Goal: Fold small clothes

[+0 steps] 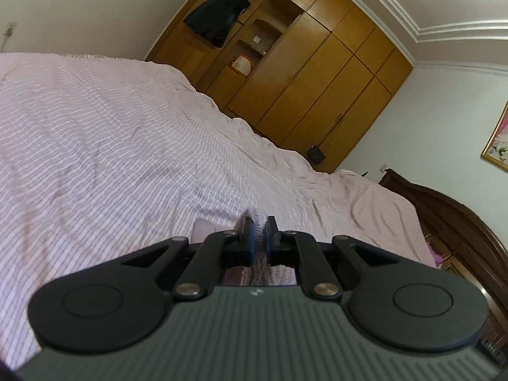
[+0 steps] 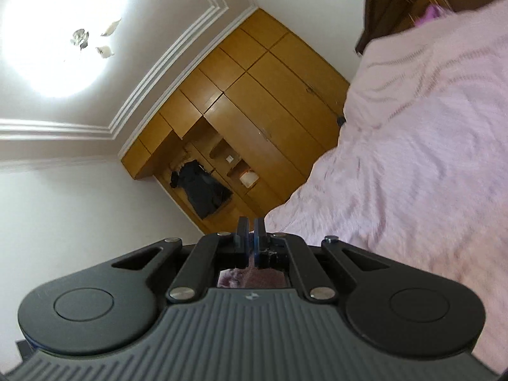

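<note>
While the pink striped bedspread [image 1: 127, 143] lies below, pale pink cloth [image 1: 258, 222] is pinched by the closed left gripper [image 1: 259, 227]; the right gripper [image 2: 250, 230] is likewise clamped on pink fabric [image 2: 252, 255].

Pale pink cloth [image 1: 258, 222] is pinched between the jaws, lifted above the bed.

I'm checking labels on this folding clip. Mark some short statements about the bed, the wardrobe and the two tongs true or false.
1. The left tongs pinch pale pink cloth. True.
2. The bedspread is plain blue. False: it is pink with fine stripes.
3. A dark garment hangs at the wooden wardrobe. True.
4. The right tongs stand wide open. False: they are shut, with pinkish cloth behind the pads.
5. All the wardrobe is closed doors. False: it has open shelves.
</note>
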`<state>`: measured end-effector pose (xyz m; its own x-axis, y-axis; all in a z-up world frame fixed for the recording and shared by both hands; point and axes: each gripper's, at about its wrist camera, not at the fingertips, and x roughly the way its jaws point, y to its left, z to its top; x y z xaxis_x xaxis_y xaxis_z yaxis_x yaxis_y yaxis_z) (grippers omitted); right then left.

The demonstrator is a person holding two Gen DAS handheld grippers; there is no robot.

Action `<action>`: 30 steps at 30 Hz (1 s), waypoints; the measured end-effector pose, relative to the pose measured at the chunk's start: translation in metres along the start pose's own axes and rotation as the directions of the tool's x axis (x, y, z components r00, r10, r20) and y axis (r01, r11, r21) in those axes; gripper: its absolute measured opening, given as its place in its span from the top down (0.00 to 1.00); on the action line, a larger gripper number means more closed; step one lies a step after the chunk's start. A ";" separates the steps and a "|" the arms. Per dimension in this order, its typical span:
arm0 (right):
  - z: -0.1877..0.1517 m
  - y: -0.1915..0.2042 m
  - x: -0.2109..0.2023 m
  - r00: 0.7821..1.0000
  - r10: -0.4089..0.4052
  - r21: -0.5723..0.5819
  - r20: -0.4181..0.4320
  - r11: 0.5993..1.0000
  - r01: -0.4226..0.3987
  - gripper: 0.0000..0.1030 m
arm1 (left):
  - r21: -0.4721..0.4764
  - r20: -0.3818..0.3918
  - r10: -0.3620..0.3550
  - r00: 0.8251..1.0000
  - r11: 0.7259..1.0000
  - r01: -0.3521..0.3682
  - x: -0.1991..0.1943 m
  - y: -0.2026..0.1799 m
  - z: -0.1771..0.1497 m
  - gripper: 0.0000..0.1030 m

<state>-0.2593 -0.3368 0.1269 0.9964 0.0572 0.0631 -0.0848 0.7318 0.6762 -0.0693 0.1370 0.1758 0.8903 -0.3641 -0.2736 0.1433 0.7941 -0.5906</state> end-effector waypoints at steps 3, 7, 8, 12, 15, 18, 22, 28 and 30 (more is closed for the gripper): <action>0.017 -0.004 0.034 0.999 0.021 -0.023 0.036 1.000 -0.020 1.00 | 0.013 -0.009 0.030 1.000 0.999 -0.030 0.026 0.007 0.005 0.92; 0.027 -0.016 0.088 1.000 0.009 -0.035 0.026 0.999 -0.008 1.00 | 0.012 -0.065 0.043 0.997 0.999 -0.042 0.067 0.018 0.004 0.92; 0.023 -0.022 0.100 1.000 -0.025 -0.029 -0.012 0.999 0.025 1.00 | 0.035 -0.068 0.057 0.996 0.998 -0.055 0.075 0.018 0.002 0.92; -0.010 -0.042 0.121 0.916 -0.243 0.034 -0.318 0.963 0.268 0.81 | 0.050 -0.083 0.071 0.994 0.996 -0.067 0.086 0.028 -0.013 0.92; -0.028 -0.040 0.111 0.847 -0.312 0.020 -0.431 0.935 0.354 0.51 | 0.051 -0.086 0.065 0.994 0.997 -0.061 0.083 0.034 -0.014 0.92; -0.038 -0.035 0.108 0.809 -0.322 0.035 -0.491 0.921 0.388 0.44 | 0.023 -0.087 0.035 0.996 0.999 -0.033 0.077 0.039 -0.015 0.92; -0.062 -0.030 0.115 0.742 -0.346 -0.060 -0.575 0.922 0.383 0.44 | 0.038 -0.104 0.027 0.994 0.999 -0.023 0.075 0.035 -0.022 0.92; -0.086 -0.043 0.129 0.732 -0.195 0.039 -0.653 0.957 0.289 0.94 | 0.027 -0.122 0.047 0.991 0.999 -0.044 0.076 0.037 -0.023 0.92; -0.077 -0.034 0.122 0.788 -0.121 0.071 -0.603 0.976 0.204 0.94 | 0.019 -0.110 0.056 0.992 0.998 -0.054 0.073 0.039 -0.021 0.92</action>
<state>-0.1342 -0.3021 0.0552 0.8001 0.3661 -0.4752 0.1203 0.6782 0.7250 -0.0082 0.1311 0.1168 0.8439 -0.3707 -0.3877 0.1035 0.8217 -0.5604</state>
